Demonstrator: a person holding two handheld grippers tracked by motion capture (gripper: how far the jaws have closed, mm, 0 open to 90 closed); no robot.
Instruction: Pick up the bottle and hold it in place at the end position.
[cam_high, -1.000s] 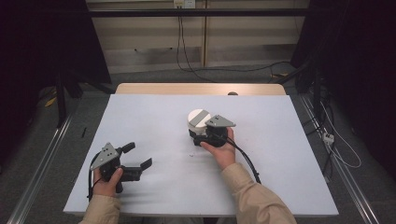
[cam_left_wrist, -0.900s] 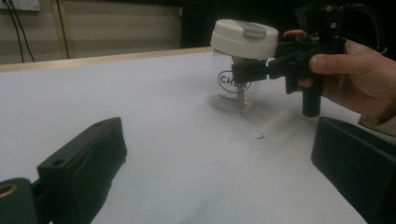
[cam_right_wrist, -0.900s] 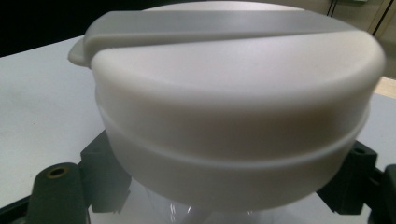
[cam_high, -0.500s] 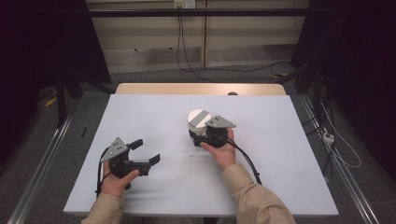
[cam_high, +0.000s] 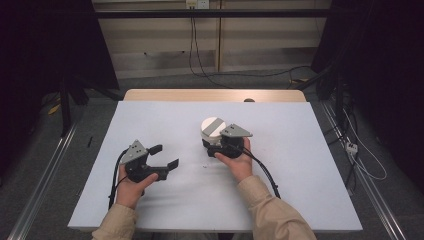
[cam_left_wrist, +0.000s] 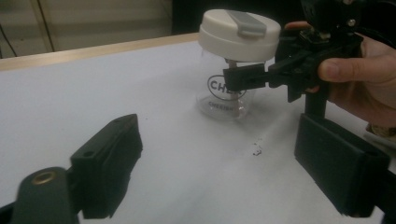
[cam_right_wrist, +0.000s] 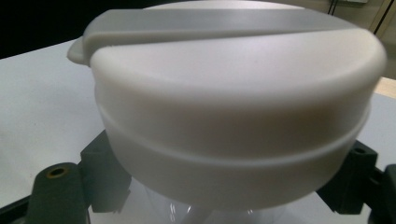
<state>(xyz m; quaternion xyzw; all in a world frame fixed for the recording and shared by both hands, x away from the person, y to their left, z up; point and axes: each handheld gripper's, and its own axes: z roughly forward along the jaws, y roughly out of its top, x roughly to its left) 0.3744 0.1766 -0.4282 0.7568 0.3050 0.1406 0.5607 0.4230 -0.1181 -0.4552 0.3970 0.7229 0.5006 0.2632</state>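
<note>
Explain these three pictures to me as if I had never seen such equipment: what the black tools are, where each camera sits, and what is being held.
A person sits at a white table with a hand-held gripper in each hand: a black tool with two jaws.

The high view looks down from above the person. The other two pictures come from small cameras riding on the tools, looking along their jaws.

On the table stands a clear jar with a white lid that has a grey flap. The right hand-held gripper is shut on the jar just below the lid; its own view shows the lid very close. The left hand-held gripper holds nothing. Its jaws stand apart, have just been closing a little, and point toward the jar.
</note>
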